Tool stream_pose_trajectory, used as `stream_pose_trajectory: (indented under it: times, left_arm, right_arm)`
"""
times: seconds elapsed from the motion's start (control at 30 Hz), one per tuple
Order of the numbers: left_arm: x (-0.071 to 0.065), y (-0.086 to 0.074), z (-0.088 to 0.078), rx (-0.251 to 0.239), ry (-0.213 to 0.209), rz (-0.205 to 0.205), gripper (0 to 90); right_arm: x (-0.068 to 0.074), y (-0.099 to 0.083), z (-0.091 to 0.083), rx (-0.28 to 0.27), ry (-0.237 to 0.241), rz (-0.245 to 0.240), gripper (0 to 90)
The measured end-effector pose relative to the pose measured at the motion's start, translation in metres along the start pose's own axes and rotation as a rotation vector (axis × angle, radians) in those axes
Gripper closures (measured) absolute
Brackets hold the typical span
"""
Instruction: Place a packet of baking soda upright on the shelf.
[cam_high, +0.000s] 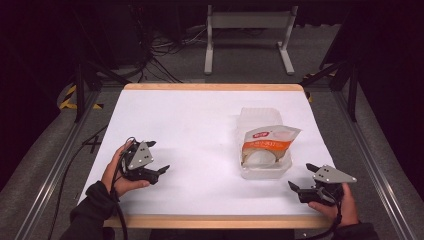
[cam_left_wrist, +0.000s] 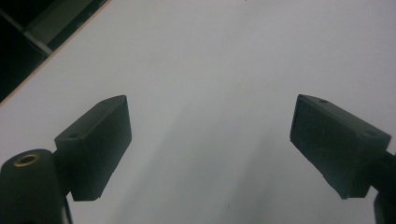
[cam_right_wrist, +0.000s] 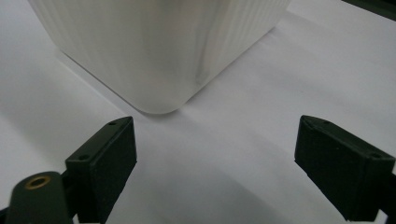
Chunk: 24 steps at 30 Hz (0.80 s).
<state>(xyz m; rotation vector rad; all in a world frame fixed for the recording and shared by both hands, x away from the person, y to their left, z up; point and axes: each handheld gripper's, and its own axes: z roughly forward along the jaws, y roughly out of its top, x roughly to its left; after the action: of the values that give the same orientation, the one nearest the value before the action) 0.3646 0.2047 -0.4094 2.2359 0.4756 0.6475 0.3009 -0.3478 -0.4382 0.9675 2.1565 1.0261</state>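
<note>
A clear plastic container stands right of the table's middle, its open lid lying flat behind it. An orange and white snack bag leans out of it, over a pale round item. My left gripper rests open at the near left, well apart from the container, with bare white surface between its jaws. At the near right my right gripper is open, just off the container's near right corner, and holds nothing.
The white table top has wooden edges at the front and back. Metal rails run along both sides. Beyond the far edge stand a grey frame and cables on the floor.
</note>
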Motion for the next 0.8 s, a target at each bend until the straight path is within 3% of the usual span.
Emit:
stream_pose_trajectory:
  times: [0.27, 0.37, 0.5, 0.67, 0.8]
  left_arm:
    - [-0.001, -0.036, -0.008, 0.007, -0.003, -0.088, 12.5]
    - [0.000, -0.048, -0.011, -0.034, -0.003, -0.167, 12.2]
    - [0.001, -0.061, -0.014, -0.021, 0.015, -0.210, 10.6]
    - [0.005, -0.077, -0.023, -0.063, 0.031, -0.303, 10.2]
    - [0.007, -0.084, -0.030, -0.096, 0.045, -0.347, 10.0]
  right_arm:
    - [-0.003, -0.001, -0.001, 0.000, -0.007, -0.001, 13.5]
    - [-0.003, -0.001, -0.001, 0.001, -0.010, -0.003, 13.5]
    - [-0.002, 0.000, -0.001, 0.001, -0.015, -0.010, 13.5]
    - [-0.003, -0.001, 0.000, 0.000, -0.014, -0.008, 13.5]
    - [-0.005, 0.000, 0.001, -0.006, -0.014, 0.000, 13.5]
